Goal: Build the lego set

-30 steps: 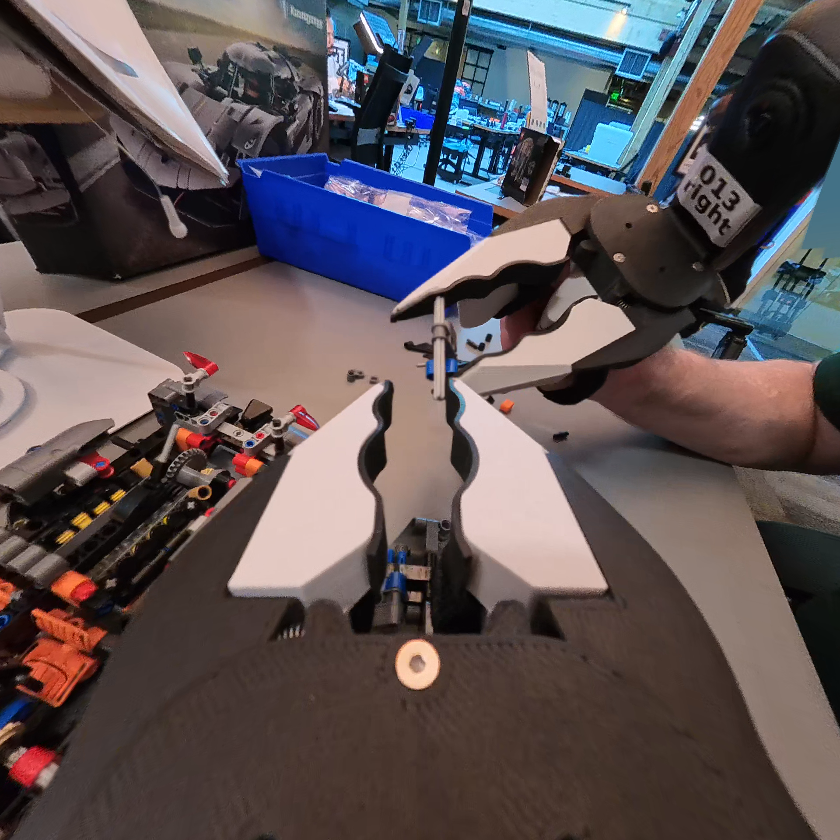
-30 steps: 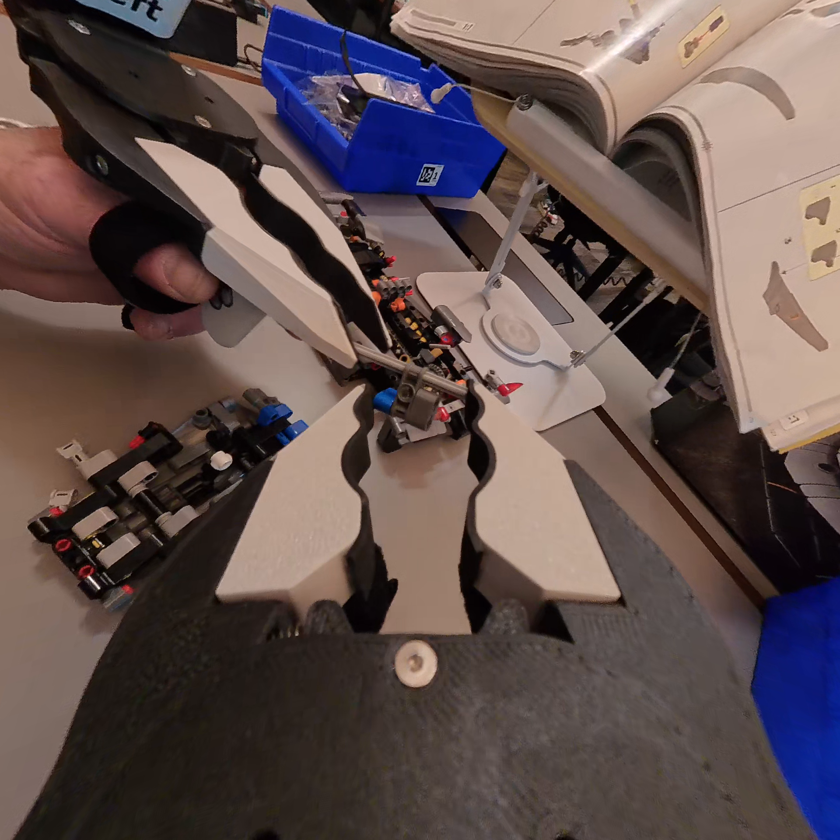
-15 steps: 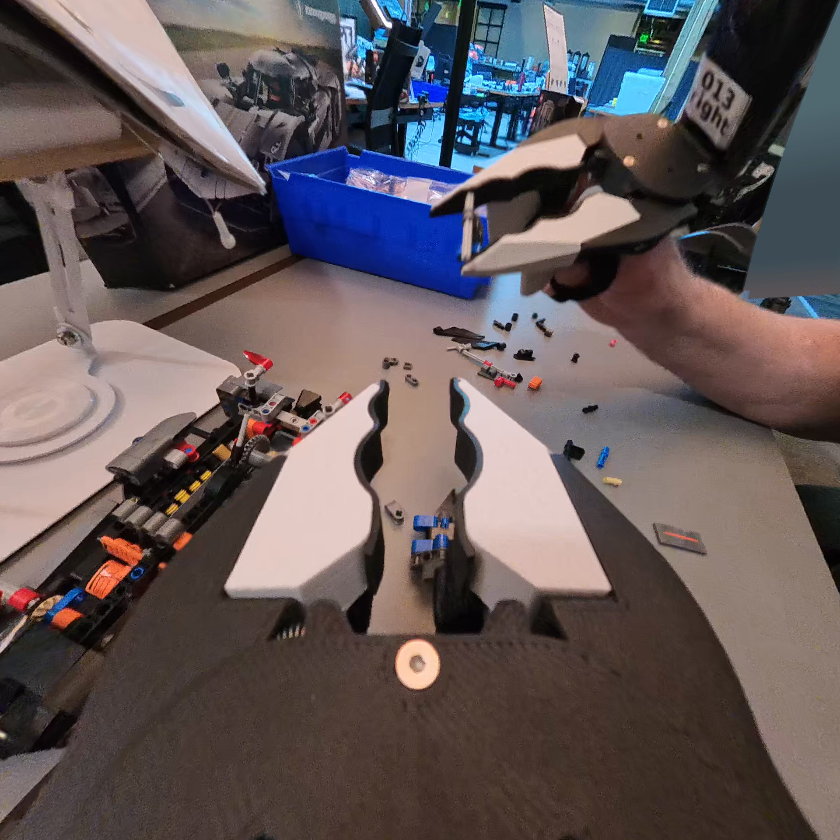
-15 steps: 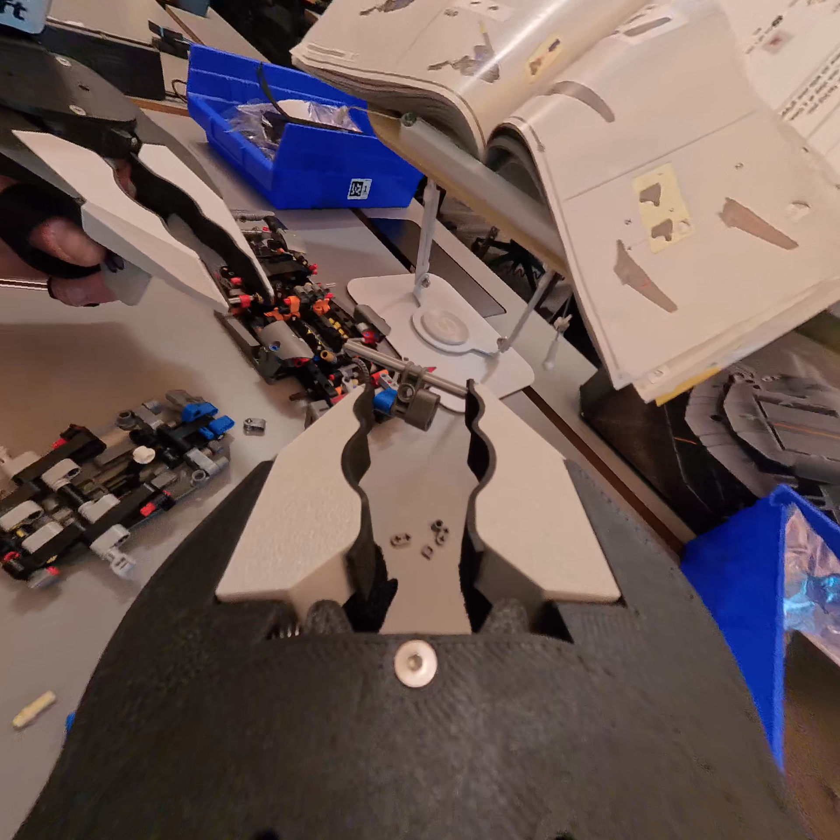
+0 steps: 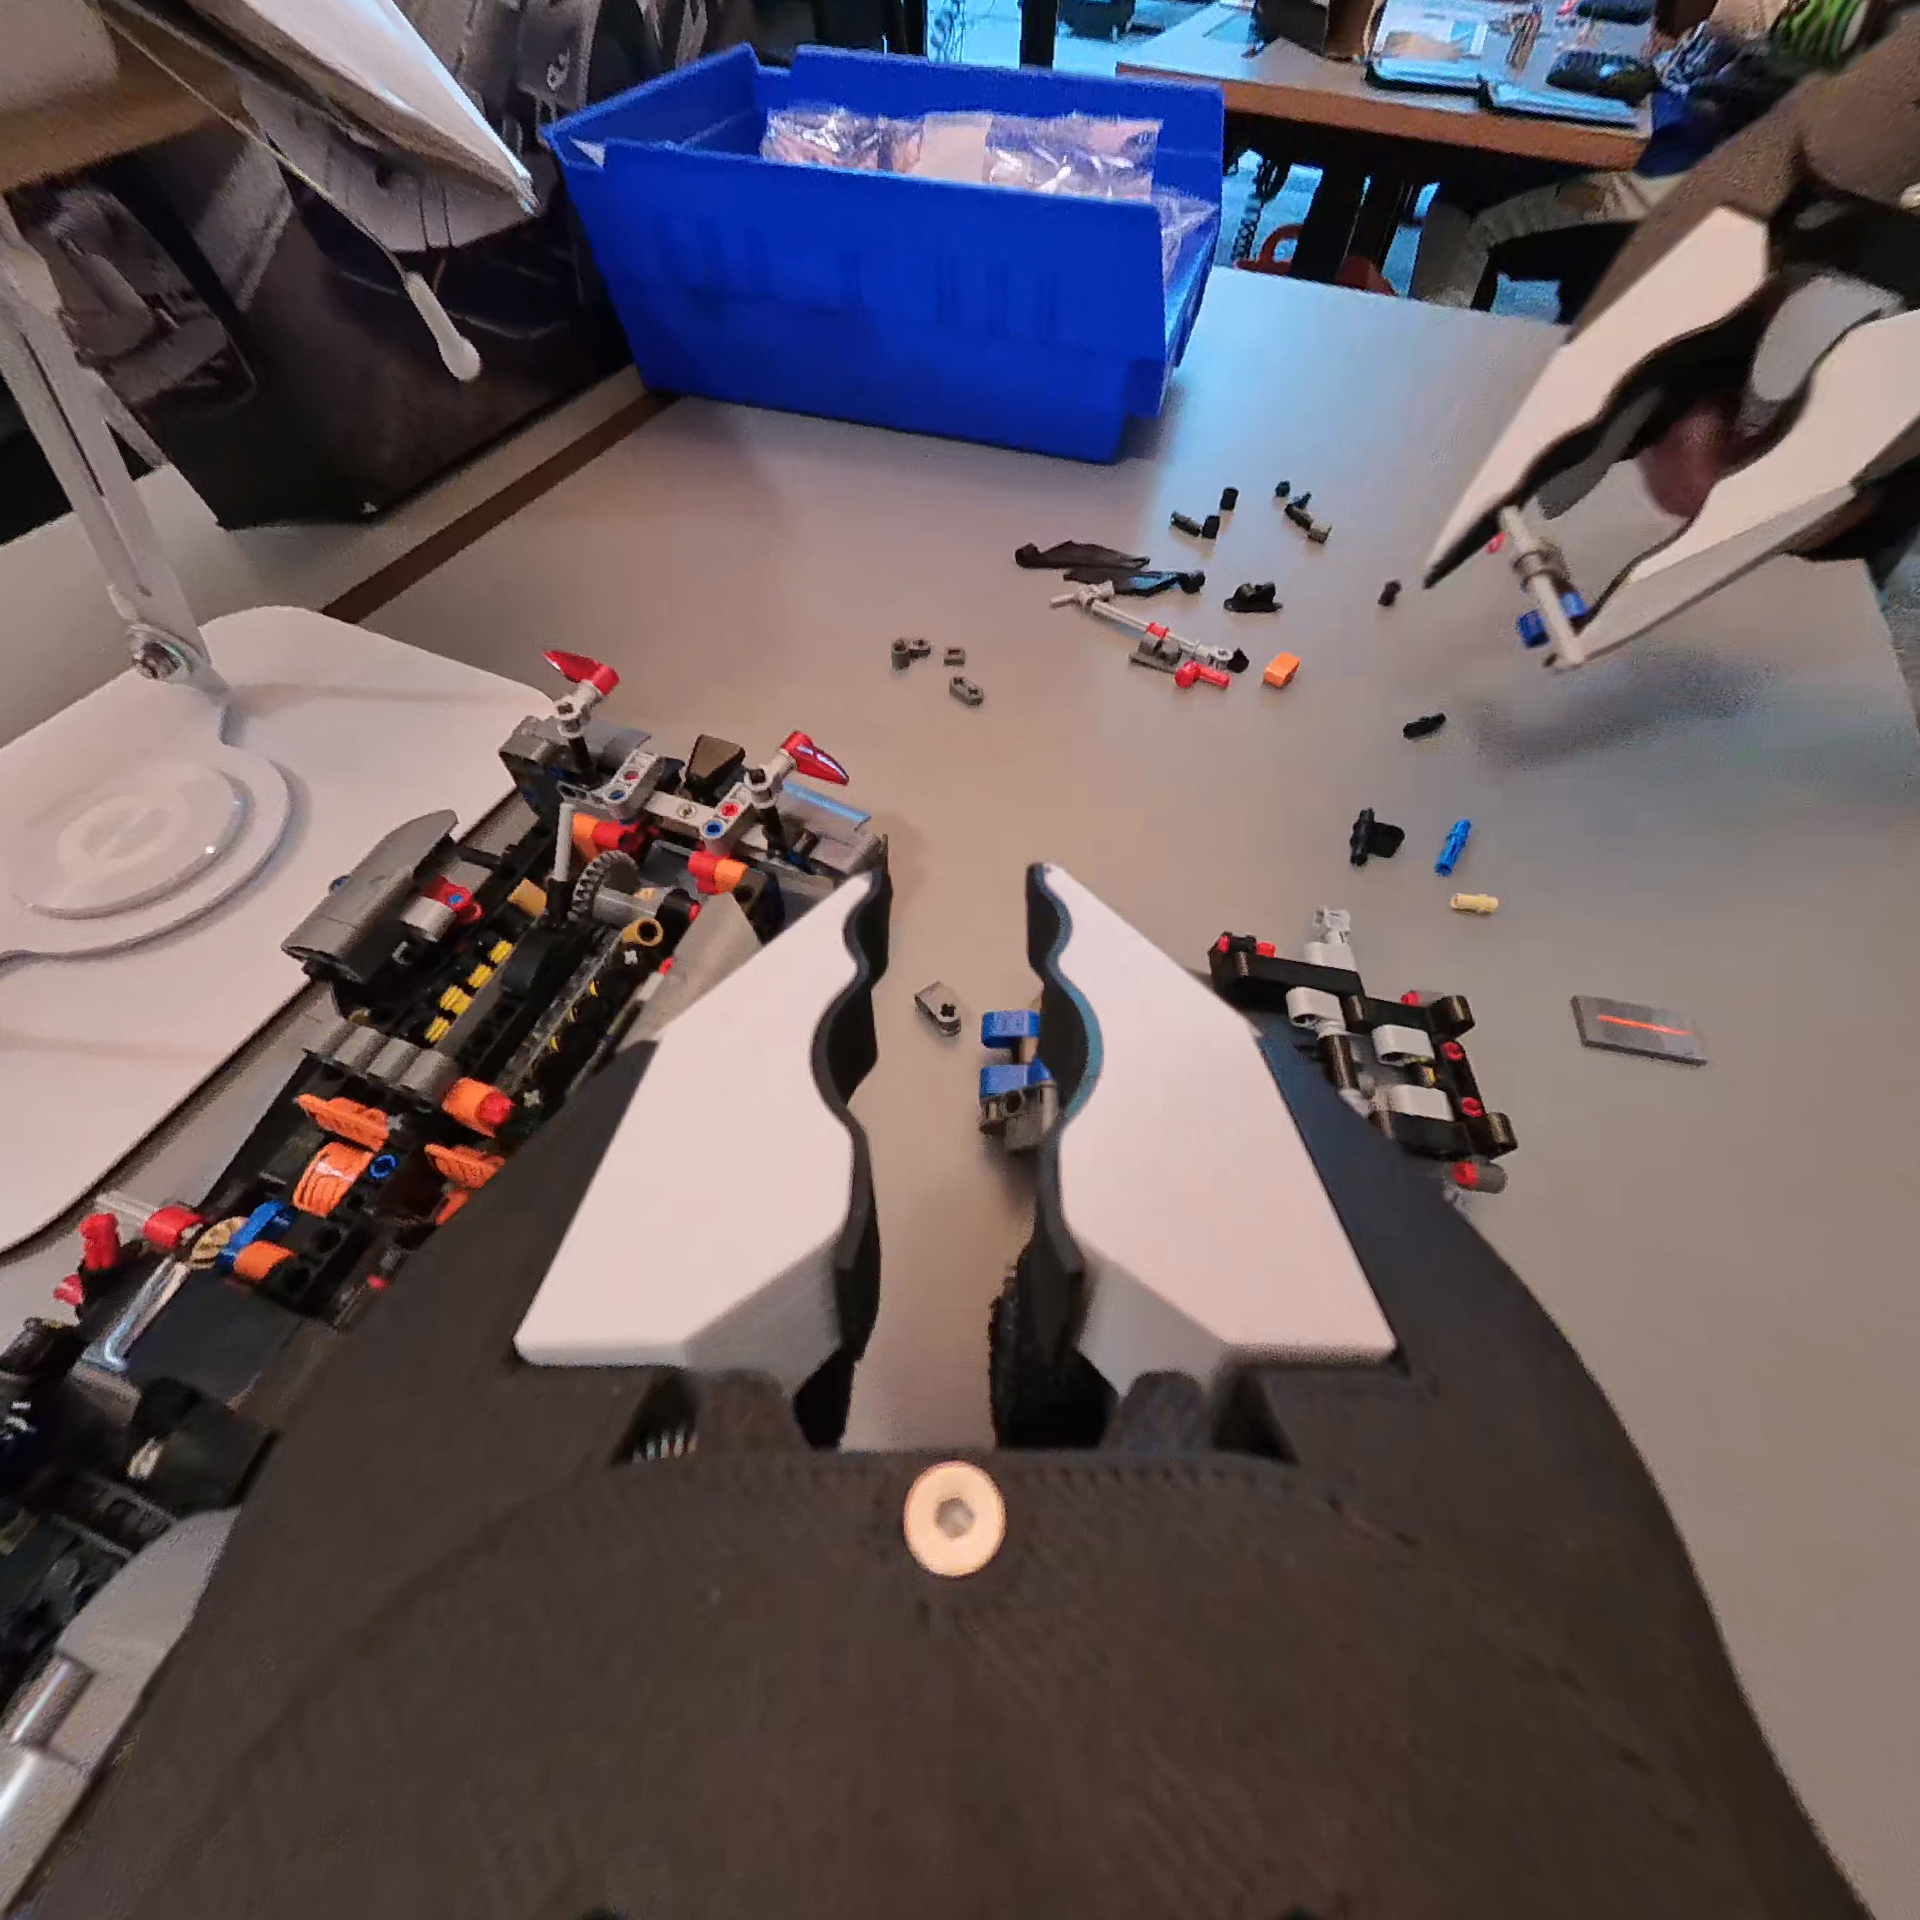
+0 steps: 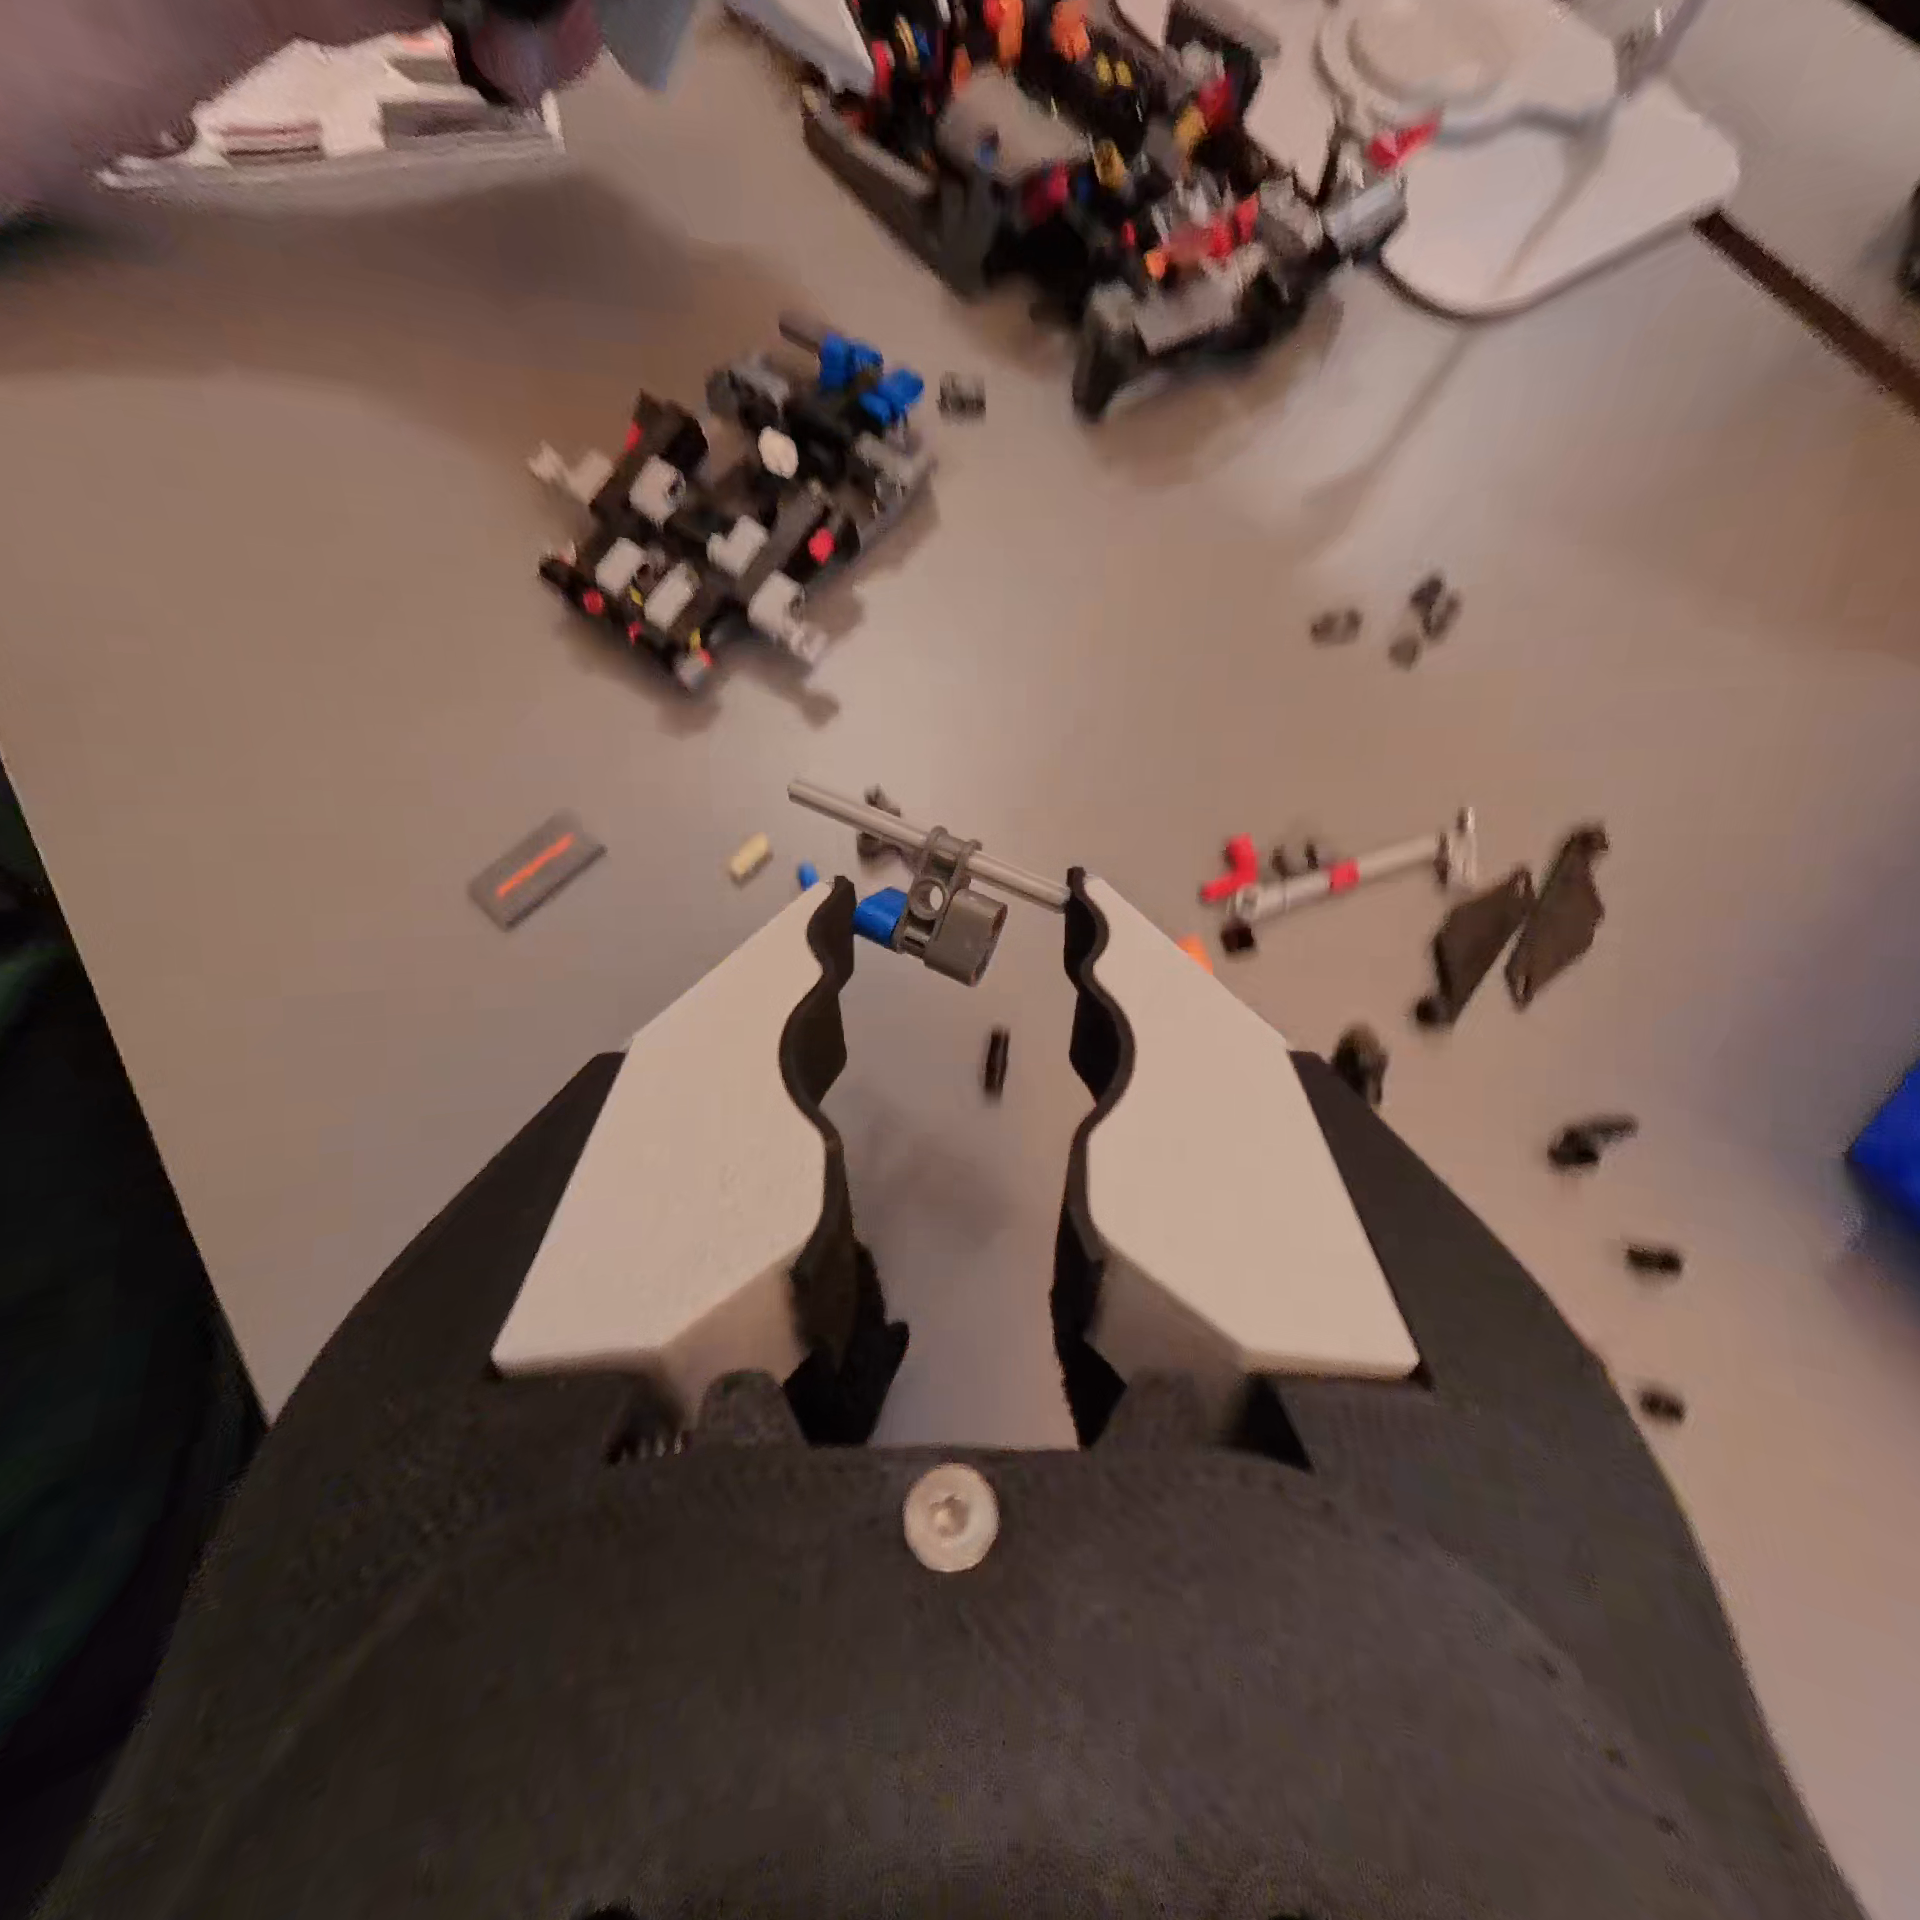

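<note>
Lego chassis [image 5: 540, 997] sits beside scattered pieces [image 5: 1174, 644].

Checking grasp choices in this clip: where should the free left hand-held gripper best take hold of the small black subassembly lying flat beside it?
Probably across the long black beam at the far end of the small black subassembly, coming from above. It lies flat on the table, so its side faces are exposed; grey connectors and red pins clutter the middle. The left hand-held gripper is open and empty.

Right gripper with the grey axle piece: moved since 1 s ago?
Yes. In the left wrist view the right gripper, shut on the grey axle piece, has swung away rightward from the blue plastic bin.
</note>
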`<state>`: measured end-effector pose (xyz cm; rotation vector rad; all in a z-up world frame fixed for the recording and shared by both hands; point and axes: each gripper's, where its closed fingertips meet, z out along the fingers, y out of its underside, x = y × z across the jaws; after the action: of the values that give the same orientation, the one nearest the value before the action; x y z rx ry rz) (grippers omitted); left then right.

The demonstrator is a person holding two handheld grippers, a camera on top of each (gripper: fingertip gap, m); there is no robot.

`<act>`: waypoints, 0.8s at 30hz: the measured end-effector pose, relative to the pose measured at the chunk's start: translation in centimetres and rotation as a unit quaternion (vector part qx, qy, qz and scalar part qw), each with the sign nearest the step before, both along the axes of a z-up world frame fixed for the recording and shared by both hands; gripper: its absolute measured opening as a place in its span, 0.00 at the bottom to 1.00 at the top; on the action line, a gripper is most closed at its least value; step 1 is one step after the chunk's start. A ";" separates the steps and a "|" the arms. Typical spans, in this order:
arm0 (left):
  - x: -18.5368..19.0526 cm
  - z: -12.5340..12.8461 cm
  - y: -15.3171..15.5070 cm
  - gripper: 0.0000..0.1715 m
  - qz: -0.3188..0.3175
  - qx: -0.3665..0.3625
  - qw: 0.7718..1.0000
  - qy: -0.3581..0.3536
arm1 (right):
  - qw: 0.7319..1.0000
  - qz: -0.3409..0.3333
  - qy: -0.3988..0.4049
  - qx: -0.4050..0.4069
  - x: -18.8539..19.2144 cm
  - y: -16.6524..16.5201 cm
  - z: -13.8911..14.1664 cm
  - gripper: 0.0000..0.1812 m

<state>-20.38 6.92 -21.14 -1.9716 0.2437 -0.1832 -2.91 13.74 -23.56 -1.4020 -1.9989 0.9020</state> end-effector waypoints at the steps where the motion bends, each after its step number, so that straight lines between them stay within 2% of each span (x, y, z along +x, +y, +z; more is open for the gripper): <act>1: 0.0 -0.3 0.0 0.14 0.001 -0.004 1.000 0.002 | 1.000 -0.012 -0.009 -0.002 1.0 0.1 -0.5 0.21; 6: 0.3 -0.9 0.1 0.14 -0.007 -0.011 1.000 -0.008 | 0.997 -0.059 -0.048 -0.013 4.4 0.0 -3.0 0.21; 11: 0.8 -1.7 0.3 0.14 -0.012 -0.022 1.000 0.000 | 0.994 -0.090 -0.065 0.018 5.3 0.2 -5.1 0.21; 14: 0.9 -1.9 0.4 0.15 -0.013 -0.024 1.000 -0.001 | 0.993 -0.103 -0.062 0.000 5.1 0.2 -5.8 0.24; 17: 0.9 -2.0 0.5 0.15 -0.013 -0.022 1.000 -0.005 | 0.993 -0.105 -0.058 -0.002 5.1 0.1 -5.8 0.25; 20: 0.9 -2.1 0.6 0.15 -0.013 -0.024 1.000 -0.008 | 0.993 -0.108 -0.040 -0.004 5.3 0.5 -4.6 0.25; 24: 0.8 -2.4 0.7 0.15 -0.013 -0.028 1.000 -0.008 | 0.991 -0.128 -0.021 -0.030 6.1 2.3 -3.4 0.26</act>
<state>-19.53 7.60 -23.55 -2.0215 0.2561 -0.2247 3.18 16.00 -26.94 -1.6797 -1.7809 0.8289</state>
